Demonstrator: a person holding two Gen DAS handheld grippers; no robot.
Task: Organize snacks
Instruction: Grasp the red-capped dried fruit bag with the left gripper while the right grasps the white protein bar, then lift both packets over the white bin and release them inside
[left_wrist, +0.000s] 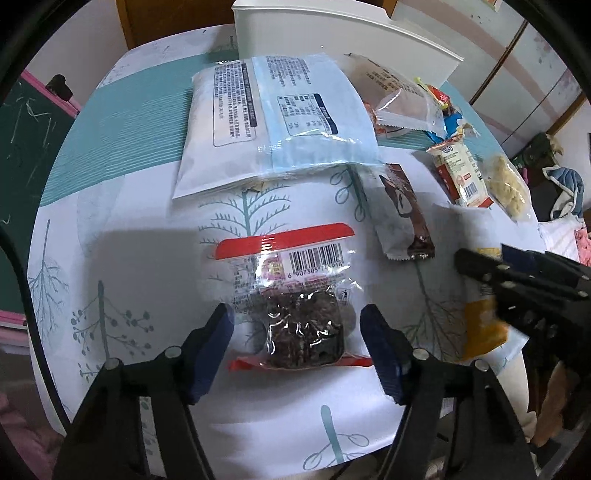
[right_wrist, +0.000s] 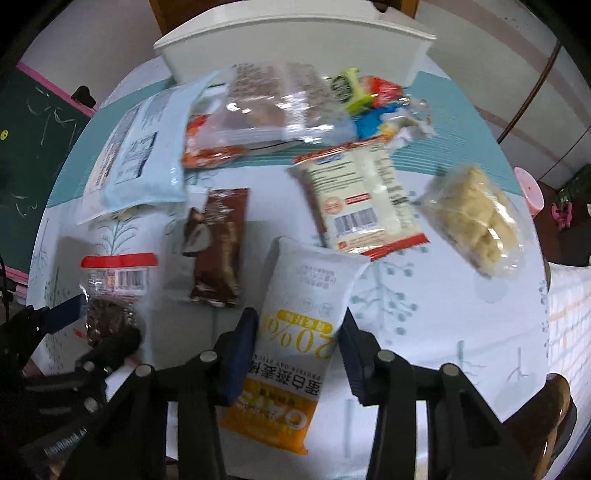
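Snack packets lie scattered on the tree-print tablecloth before a white bin. Left gripper straddles the dark-filled clear packet, pads apart and not touching it. Right gripper is clamped on the oat pouch. Both look light, crinkly and slippery; gripping mid-body seems safest.

The left wrist view looks steeply down from close above the table, along its own gripper, with a clear packet of dark snack lying between the fingers. The right wrist view faces the same way, just as near, over its gripper and a white and yellow oat packet. Both share the brown wrapper ahead (each also catches the other gripper at its edge) and the white bin beyond.
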